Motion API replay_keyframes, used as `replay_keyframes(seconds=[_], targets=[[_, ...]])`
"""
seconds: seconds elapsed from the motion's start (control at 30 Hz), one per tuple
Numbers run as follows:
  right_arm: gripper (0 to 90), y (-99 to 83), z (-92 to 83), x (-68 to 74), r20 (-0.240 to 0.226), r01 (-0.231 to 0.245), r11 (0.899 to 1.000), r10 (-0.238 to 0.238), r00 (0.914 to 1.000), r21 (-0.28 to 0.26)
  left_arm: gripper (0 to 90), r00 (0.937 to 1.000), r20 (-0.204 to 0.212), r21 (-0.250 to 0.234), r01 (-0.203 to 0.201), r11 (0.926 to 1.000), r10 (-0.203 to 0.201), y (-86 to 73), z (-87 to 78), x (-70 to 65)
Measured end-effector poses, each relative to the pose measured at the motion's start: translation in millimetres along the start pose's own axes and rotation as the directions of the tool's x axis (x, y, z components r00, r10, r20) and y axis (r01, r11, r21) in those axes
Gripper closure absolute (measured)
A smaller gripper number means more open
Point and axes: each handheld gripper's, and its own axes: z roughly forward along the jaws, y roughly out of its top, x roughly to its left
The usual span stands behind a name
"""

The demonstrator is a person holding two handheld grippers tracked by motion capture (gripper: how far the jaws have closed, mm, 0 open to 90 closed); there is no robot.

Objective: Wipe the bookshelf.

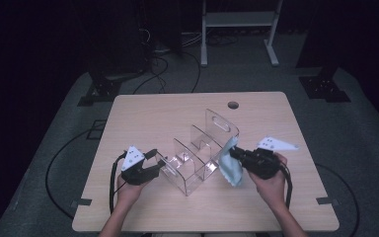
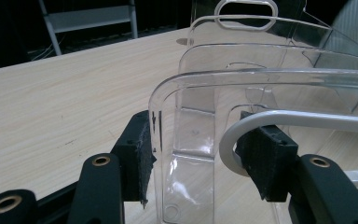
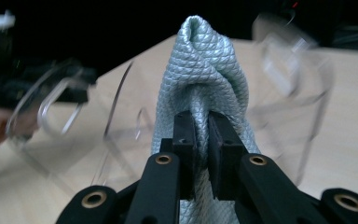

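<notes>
On a pale wood table [image 1: 143, 113] in a dark room, the left hand-held gripper [image 1: 154, 163] pinches a clear rack [image 1: 202, 158], the right [image 1: 234, 153] a cloth [image 1: 229, 170].

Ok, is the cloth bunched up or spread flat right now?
Bunched: the light blue cloth is pinched in folds between the right gripper jaws, hanging beside the clear acrylic organizer.

The clear rack [image 3: 279, 70] smears into blur in the right gripper view; the cloth [image 3: 200, 93] runs past the bottom edge.
</notes>
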Motion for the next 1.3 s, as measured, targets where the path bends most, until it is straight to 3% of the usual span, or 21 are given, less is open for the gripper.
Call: replay_keyframes(seconds=[0.1, 0.2, 0.3, 0.43, 0.57, 0.77, 0.93, 1.0, 1.17, 1.3], targets=[[81.8, 21.2, -0.3, -7.0, 0.029, 0.013, 1.000, -0.013, 0.9995, -0.022, 46.5, 1.0000, 0.003, -0.001, -0.001, 1.0000, 0.001, -0.1, 0.1, 0.3], [81.7, 40.8, 12.9, -14.7, 0.051, 0.030, 1.000, -0.031, 0.9982, 0.008, 46.5, 1.0000, 0.005, -0.001, -0.002, 1.0000, 0.002, 0.0, 0.0, 0.6], [81.7, 45.9, 31.7, -21.4, 0.054, 0.037, 0.996, -0.041, 0.9977, 0.077, 46.5, 0.9999, 0.011, -0.002, -0.003, 1.0000, 0.003, 0.0, 0.0, 1.3], [81.8, 37.2, 50.2, -25.1, 0.039, 0.031, 0.987, -0.037, 0.9986, 0.156, 46.5, 0.9998, 0.018, 0.002, -0.005, 1.0000, 0.005, 0.1, -0.8, 1.9], [82.1, 30.7, 46.4, -23.0, 0.024, 0.011, 0.988, -0.015, 0.9996, 0.156, 46.5, 0.9995, 0.030, 0.001, -0.012, 0.9999, 0.012, 0.0, -0.4, 0.3], [82.1, 24.1, 30.3, -18.6, 0.016, 0.025, 0.986, -0.028, 0.9995, 0.163, 46.7, 0.9975, 0.066, 0.002, -0.026, 0.9997, 0.026, 0.1, -0.3, -4.6], [82.2, 25.9, 4.4, -10.0, -0.020, 0.026, 0.994, -0.024, 0.9995, 0.103, 46.3, 0.9972, 0.070, 0.007, -0.027, 0.9996, 0.026, 0.2, -0.9, -7.4], [82.1, 25.5, -1.8, -3.5, -0.039, 0.033, 0.993, -0.029, 0.9988, 0.110, 46.3, 0.9973, 0.071, 0.002, -0.020, 0.9998, 0.020, -0.6, -1.0, -7.3], [82.1, 23.9, 12.8, 3.6, -0.016, 0.081, 0.982, -0.079, 0.9967, 0.170, 46.6, 0.9969, 0.075, 0.002, -0.024, 0.9997, 0.024, -0.4, -1.0, -7.0], [82.1, 29.4, 34.3, 5.5, -0.020, 0.065, 0.979, -0.062, 0.9978, 0.191, 46.8, 0.9968, 0.075, 0.006, -0.028, 0.9996, 0.028, 0.1, -1.2, -7.0]])
